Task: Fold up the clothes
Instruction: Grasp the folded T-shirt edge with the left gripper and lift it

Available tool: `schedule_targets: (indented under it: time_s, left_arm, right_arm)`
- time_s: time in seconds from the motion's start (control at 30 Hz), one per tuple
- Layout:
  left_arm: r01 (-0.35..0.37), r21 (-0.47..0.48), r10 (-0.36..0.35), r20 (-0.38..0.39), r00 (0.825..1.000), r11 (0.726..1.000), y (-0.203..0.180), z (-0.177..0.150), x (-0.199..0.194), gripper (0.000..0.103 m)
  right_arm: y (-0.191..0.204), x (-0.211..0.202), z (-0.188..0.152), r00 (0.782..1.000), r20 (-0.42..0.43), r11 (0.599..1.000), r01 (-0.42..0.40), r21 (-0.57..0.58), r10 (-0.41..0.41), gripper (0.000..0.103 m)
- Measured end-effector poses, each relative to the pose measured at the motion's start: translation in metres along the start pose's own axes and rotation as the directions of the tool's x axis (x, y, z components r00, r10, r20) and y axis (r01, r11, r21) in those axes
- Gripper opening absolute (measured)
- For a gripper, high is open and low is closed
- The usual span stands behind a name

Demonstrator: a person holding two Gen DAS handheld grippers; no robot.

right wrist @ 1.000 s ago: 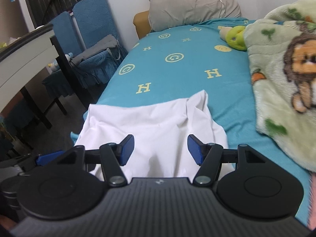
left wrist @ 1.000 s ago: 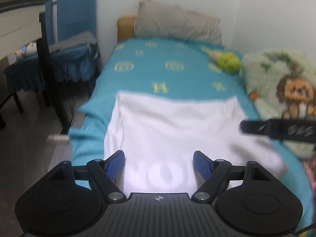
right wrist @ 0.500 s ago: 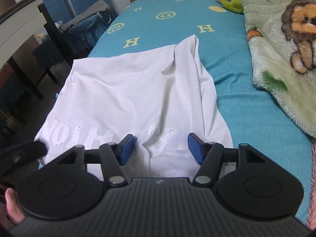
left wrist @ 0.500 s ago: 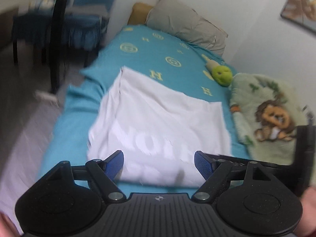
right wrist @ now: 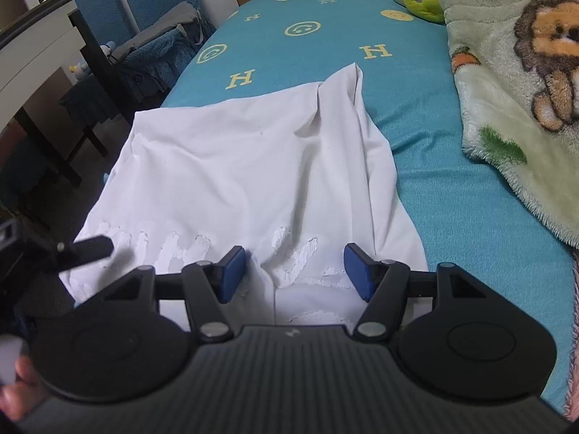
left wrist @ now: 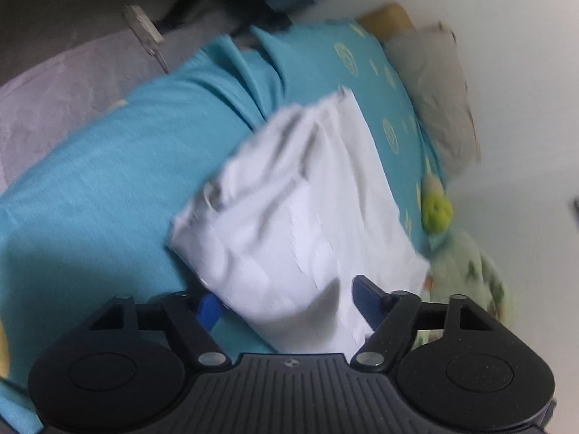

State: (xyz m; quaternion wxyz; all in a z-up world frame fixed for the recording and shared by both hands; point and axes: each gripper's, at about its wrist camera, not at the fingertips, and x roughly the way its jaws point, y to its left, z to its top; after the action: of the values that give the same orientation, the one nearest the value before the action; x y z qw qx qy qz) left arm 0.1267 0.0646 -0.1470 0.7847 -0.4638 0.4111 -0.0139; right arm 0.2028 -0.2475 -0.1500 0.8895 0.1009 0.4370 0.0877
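white cotton shirt (right wrist: pixel 253 166) lay creased on the teal sheet (right wrist: pixel 427 166). left gripper (left wrist: pixel 286 298) was closing around its hem, pads apart; right gripper (right wrist: pixel 293 267) hung unclenched.

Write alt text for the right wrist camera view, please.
A white garment lies spread on a teal bedsheet, the right hand-held gripper open just above its near edge. A lion blanket is at right.
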Motion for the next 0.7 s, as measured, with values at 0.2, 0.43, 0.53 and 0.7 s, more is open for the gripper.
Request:
schedule_targets:
  time_s: [0.2,0.43,0.53,0.7]
  left_arm:
    - [0.105,0.019,-0.106,0.079,0.991,0.994,-0.005,-0.001,-0.016,0.061]
    - [0.047,-0.016,-0.047,-0.035,0.998,0.999,0.004,-0.006,0.002,0.059]
    - [0.057,-0.042,-0.058,-0.018,0.998,0.997,0.009,-0.006,0.000,0.047]
    - [0.096,-0.025,-0.095,0.032,0.995,0.995,0.006,-0.004,-0.006,0.029]
  right_arm:
    - [0.000,0.000,-0.001,1.000,0.000,1.000,0.000,0.008,0.000,0.063]
    - [0.001,0.001,0.000,1.000,-0.001,1.000,0.003,0.008,-0.003,0.063]
    - [0.000,0.000,0.000,1.000,0.002,1.000,0.001,0.017,-0.001,0.063]
    - [-0.010,-0.024,0.007,0.996,0.076,0.990,-0.045,0.135,0.035,0.064]
